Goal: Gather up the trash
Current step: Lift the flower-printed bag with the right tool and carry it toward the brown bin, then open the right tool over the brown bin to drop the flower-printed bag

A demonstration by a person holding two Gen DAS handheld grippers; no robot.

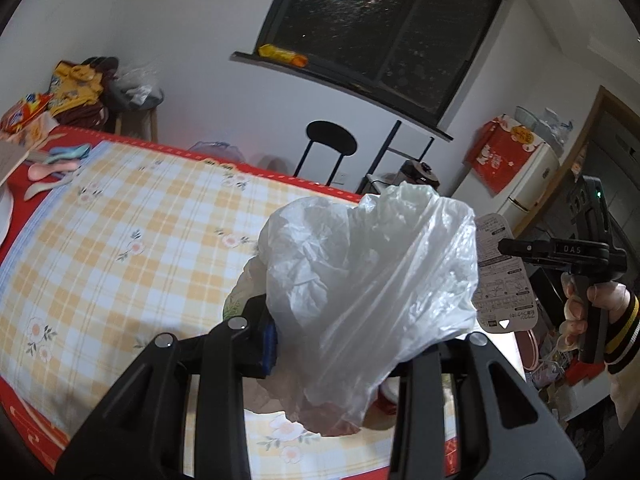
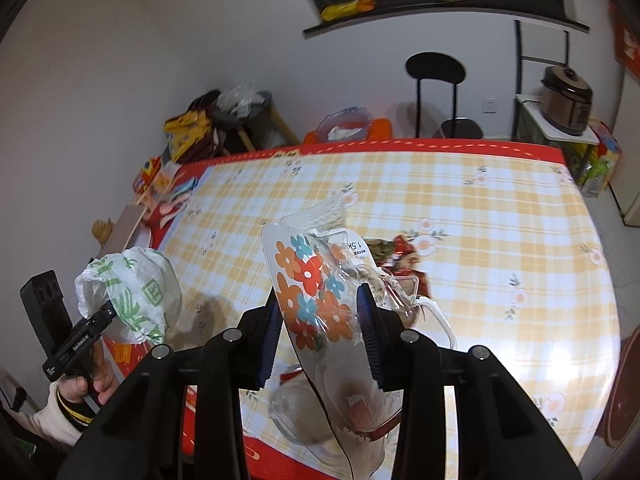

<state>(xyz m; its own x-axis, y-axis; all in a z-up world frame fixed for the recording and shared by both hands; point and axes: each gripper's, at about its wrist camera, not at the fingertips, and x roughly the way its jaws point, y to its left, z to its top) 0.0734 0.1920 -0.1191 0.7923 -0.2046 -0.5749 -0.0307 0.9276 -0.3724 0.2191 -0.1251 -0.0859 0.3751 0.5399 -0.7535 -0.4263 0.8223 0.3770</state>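
Above the table's near edge, the left gripper (image 1: 340, 344) pinches a white plastic bag (image 1: 368, 280), while the right gripper (image 2: 320, 336) clamps a flowered wrapper (image 2: 316, 292). Bagging is in hand, I judge: the wrapper needs the bag's mouth, currently bunched. A crumpled red wrapper (image 2: 400, 252) remains mid-table (image 2: 520, 240).

We see the plastic bag (image 1: 360, 280) above the surface (image 1: 120, 240), the package (image 2: 316, 300) to its right. A chair (image 2: 436, 80) stands behind the surface.
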